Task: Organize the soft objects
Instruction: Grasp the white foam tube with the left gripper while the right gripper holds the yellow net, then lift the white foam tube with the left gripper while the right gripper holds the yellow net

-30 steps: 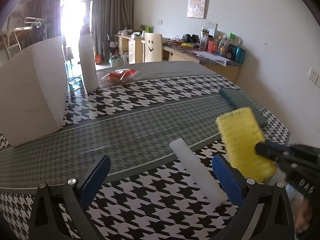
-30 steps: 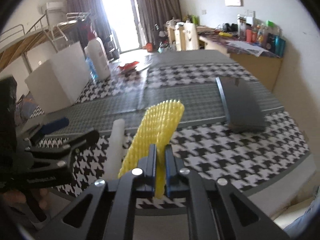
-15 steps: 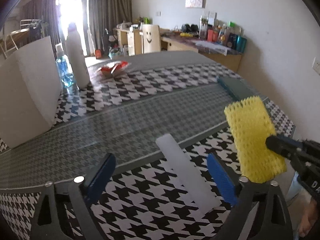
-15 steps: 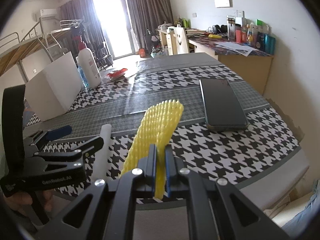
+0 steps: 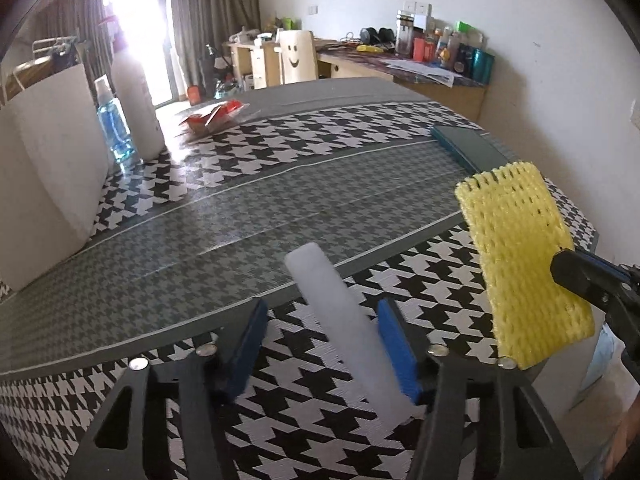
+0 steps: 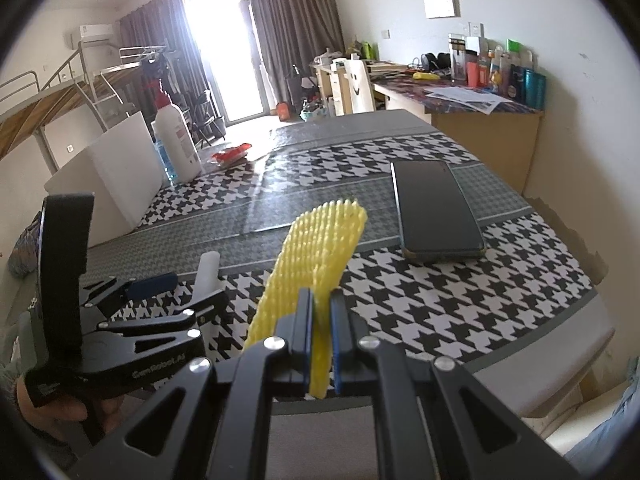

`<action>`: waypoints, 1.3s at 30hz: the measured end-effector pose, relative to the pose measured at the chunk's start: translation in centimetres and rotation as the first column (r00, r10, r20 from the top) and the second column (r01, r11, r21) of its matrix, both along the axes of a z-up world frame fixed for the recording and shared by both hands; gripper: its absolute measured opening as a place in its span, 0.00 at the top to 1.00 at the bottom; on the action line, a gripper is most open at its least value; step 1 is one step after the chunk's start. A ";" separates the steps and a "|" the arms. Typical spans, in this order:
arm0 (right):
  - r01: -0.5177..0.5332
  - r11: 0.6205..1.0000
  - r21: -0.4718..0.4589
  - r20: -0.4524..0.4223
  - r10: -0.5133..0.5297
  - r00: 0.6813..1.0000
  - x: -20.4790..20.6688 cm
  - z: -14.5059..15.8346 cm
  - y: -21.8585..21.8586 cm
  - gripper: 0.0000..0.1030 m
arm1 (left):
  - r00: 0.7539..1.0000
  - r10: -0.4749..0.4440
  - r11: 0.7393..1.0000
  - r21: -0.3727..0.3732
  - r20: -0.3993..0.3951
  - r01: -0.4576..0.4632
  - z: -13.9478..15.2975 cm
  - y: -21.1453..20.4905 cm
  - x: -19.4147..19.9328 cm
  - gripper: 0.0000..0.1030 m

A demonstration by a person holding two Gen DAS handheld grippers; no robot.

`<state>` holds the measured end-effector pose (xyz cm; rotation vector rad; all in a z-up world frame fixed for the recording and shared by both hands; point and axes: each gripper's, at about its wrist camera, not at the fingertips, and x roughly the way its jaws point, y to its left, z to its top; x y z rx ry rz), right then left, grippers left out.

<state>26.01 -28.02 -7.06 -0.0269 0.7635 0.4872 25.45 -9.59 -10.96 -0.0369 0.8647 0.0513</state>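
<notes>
Your left gripper (image 5: 320, 344) was closing its jaws around the white foam stick (image 5: 344, 324), which lay on the houndstooth table (image 5: 280, 184) in the lower centre of the left wrist view. The stick was between the blue pads (image 5: 394, 344), close to the right pad, with a clear gap to the left one, so it was not yet gripped. Your right gripper (image 6: 320, 340) was clamped tight on the yellow foam net (image 6: 316, 256), which stood up and leaned left in the centre of the right wrist view.

What could go wrong, in my judgement: the stick sat off-centre and slanted across the jaws, so the right pad would probably touch first and could push or roll it sideways, leaving only a corner held. Foam is light and soft; a hard squeeze could bend it, and a weak one could let it slip. The yellow net was held only by a thin edge and hung at the right of the left wrist view, near the left gripper, so the two tools could bump. The dark phone (image 6: 436, 208) lay at the right of the table, near its edge.

For writing, only the left gripper body showed a white brand mark, roughly "GenRobot.AI". The label on the white bottle (image 6: 176, 144) was too small to read.
</notes>
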 end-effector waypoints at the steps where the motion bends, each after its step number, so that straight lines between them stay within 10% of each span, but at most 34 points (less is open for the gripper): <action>1: 0.000 1.000 0.002 0.001 0.000 1.000 -0.1 0.0 0.0 0.89 | 1.000 -0.008 1.000 0.005 0.001 0.008 0.0 -0.1 0.1 0.52; 11: 0.012 1.000 0.012 0.009 -0.012 1.000 -0.5 0.3 -0.2 0.90 | 0.999 -0.046 0.999 -0.027 0.022 0.046 0.4 0.0 0.2 0.83; 39: -0.104 0.993 0.048 0.093 0.100 0.991 -1.1 3.2 4.8 0.90 | 0.976 0.010 1.000 0.005 0.216 -0.011 6.5 5.6 -5.1 0.84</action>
